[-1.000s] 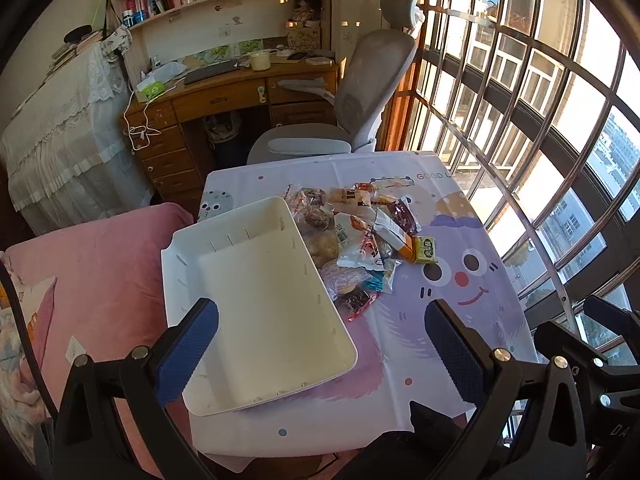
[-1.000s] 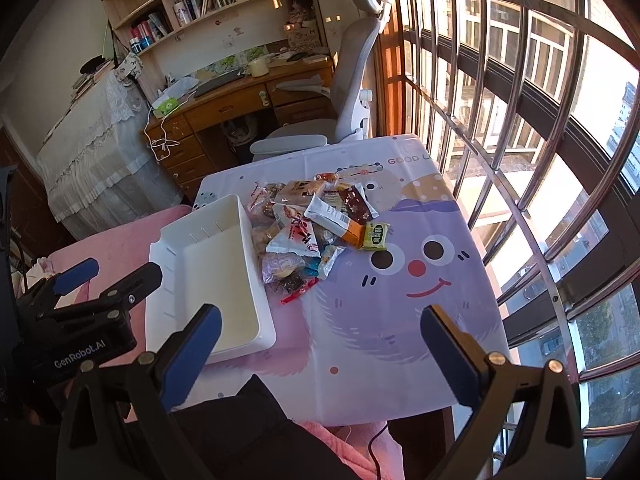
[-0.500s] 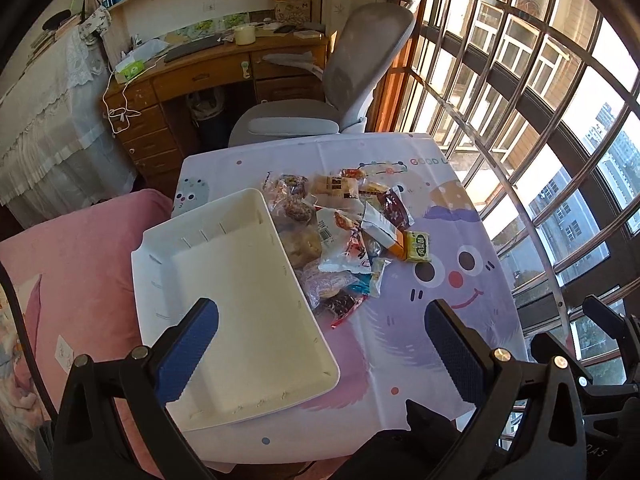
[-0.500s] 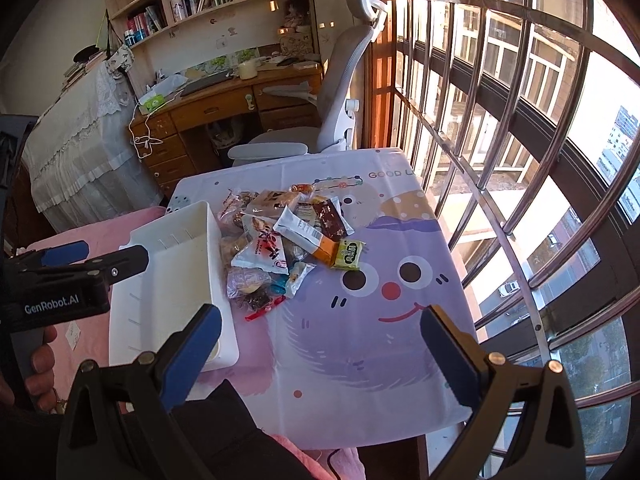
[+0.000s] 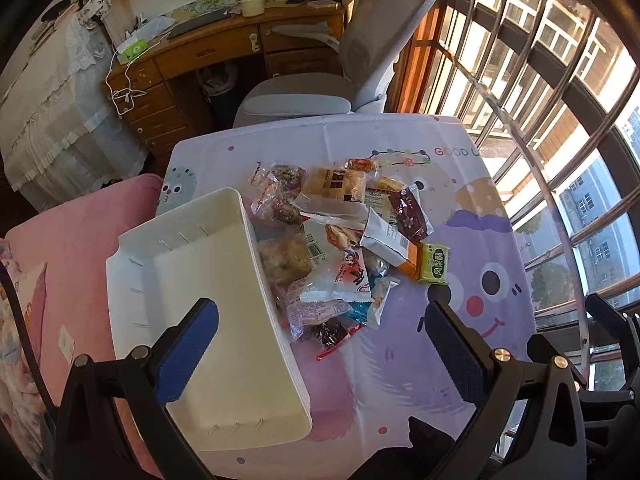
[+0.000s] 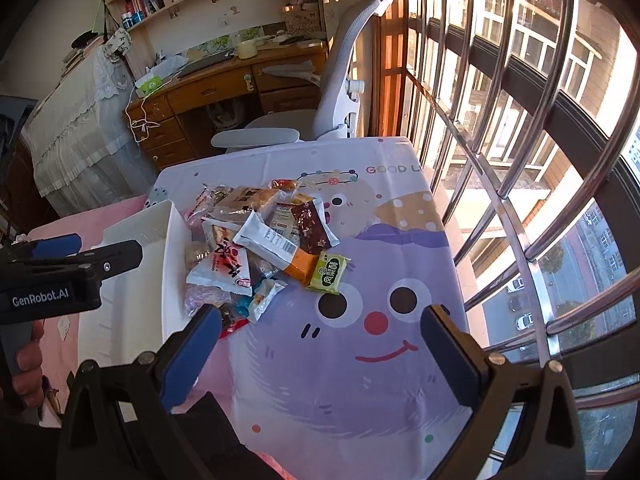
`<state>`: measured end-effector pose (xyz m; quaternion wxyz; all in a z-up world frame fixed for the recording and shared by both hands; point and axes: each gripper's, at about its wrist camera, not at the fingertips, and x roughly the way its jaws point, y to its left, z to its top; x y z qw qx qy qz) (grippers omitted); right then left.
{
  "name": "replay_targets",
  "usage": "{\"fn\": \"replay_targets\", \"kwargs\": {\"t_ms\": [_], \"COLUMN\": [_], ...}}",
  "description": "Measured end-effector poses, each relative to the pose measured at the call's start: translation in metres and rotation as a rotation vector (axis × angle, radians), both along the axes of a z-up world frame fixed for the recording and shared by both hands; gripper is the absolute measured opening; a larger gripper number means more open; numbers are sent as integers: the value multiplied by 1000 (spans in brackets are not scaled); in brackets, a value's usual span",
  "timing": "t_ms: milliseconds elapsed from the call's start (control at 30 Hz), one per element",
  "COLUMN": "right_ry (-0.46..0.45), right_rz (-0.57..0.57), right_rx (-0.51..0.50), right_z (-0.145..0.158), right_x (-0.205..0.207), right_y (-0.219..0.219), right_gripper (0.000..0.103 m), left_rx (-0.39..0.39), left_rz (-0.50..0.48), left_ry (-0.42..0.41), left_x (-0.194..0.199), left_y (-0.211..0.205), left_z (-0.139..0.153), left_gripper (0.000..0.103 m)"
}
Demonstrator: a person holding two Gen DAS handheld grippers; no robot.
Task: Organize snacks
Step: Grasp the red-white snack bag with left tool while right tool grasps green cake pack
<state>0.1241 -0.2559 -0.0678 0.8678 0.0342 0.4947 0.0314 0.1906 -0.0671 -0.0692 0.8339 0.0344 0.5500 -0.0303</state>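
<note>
A heap of wrapped snacks [image 5: 340,240] [image 6: 260,240] lies mid-table on a cartoon tablecloth [image 5: 460,352] [image 6: 360,380]. A green packet [image 5: 434,263] [image 6: 330,272] sits at the heap's right edge, next to an orange-ended white pack [image 6: 276,246]. An empty white bin [image 5: 192,292] [image 6: 132,288] stands left of the heap, touching it. My left gripper [image 5: 320,352] hovers open above the bin's near right corner and the heap's near end. My right gripper [image 6: 320,352] hangs open over the cloth's cartoon face, nearer than the snacks. Neither holds anything.
A grey office chair [image 5: 360,56] [image 6: 332,92] stands behind the table, with a wooden desk [image 5: 224,44] beyond it. Window bars [image 6: 520,160] run along the right. A pink cushion [image 5: 60,248] lies left of the table. A hand [image 6: 24,364] grips the left tool.
Both cameras have moved closer to the table and tilted down; the snacks and bin sit larger in view. The jaws of both grippers have stayed wide apart.
</note>
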Motion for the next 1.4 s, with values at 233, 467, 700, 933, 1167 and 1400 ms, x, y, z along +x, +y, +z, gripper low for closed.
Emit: {"fn": "replay_targets", "kwargs": {"t_ms": [233, 467, 700, 933, 1167, 1400], "right_ry": [52, 125, 119, 112, 76, 87], "right_rz": [46, 60, 62, 102, 136, 189], "right_rx": [13, 80, 48, -12, -69, -68], "right_z": [-49, -103, -142, -173, -184, -190], "right_x": [39, 68, 88, 99, 100, 101], "right_y": [-9, -13, -8, 3, 10, 16], "right_gripper": [99, 95, 88, 82, 70, 49], "left_rx": [52, 139, 182, 207, 203, 153], "left_rz": [97, 150, 164, 154, 164, 159], "left_ry": [95, 181, 242, 263, 242, 247], "left_x": [40, 70, 85, 96, 104, 105], "left_y": [-9, -16, -24, -29, -25, -21], "left_z": [-41, -89, -128, -151, -164, -171], "left_gripper": [103, 103, 103, 102, 96, 64]}}
